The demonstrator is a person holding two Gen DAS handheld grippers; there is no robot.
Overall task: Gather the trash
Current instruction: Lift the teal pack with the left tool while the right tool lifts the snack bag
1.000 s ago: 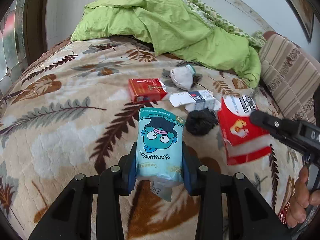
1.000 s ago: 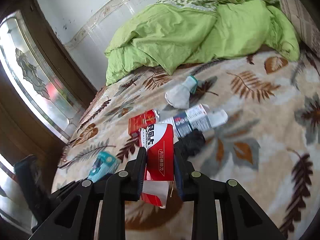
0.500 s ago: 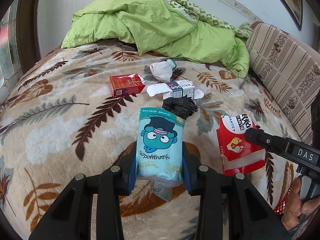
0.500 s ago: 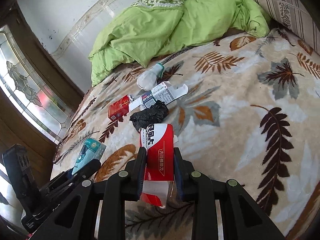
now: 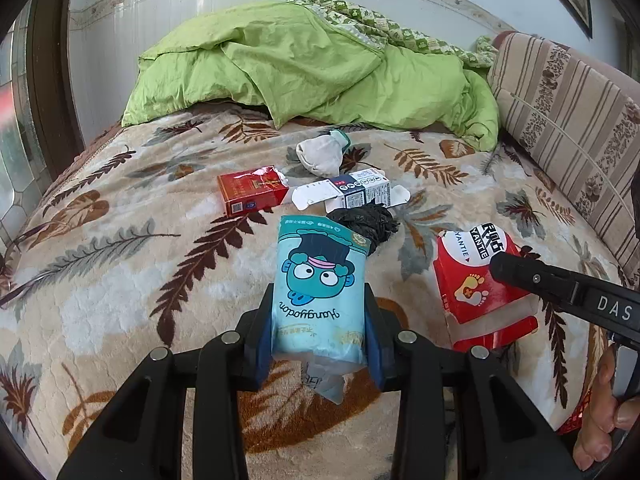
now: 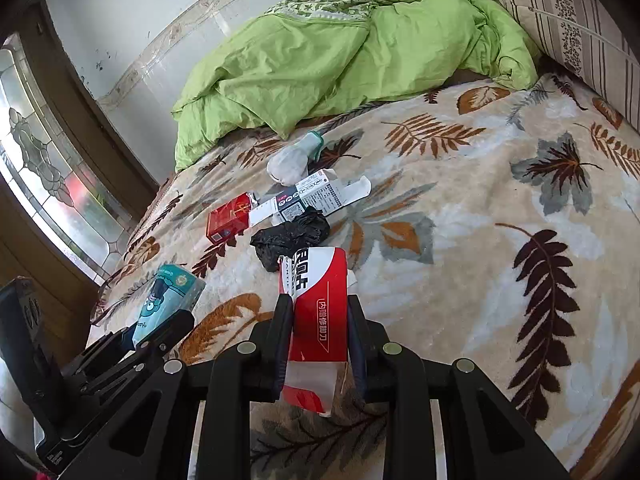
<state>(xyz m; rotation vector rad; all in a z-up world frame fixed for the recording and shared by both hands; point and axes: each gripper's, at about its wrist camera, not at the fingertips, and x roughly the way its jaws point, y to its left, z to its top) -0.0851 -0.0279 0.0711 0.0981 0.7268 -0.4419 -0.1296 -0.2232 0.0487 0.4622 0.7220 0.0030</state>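
The left wrist view alone shows the person's hand under the right gripper, at the lower right edge. The right wrist view alone shows the patterned glass window on the far left.

The left gripper has its jaws nearly closed on a light-blue plastic wipes packet with a cartoon face. The right gripper's jaws clamp a red-and-white paper carton.

On the leaf-patterned beige blanket, from left to right, lie a torn red cigarette pack, a crumpled black plastic bag just beyond the blue packet's top, a flattened white-and-navy cardboard box and, behind it, a balled grey sock. A rumpled green quilt lies at the back, a striped brown cushion on the right.

Since a second ago both held pieces have pulled back from the pile: the red carton then overlapped the black bag and now sits apart from it, nearer the camera.
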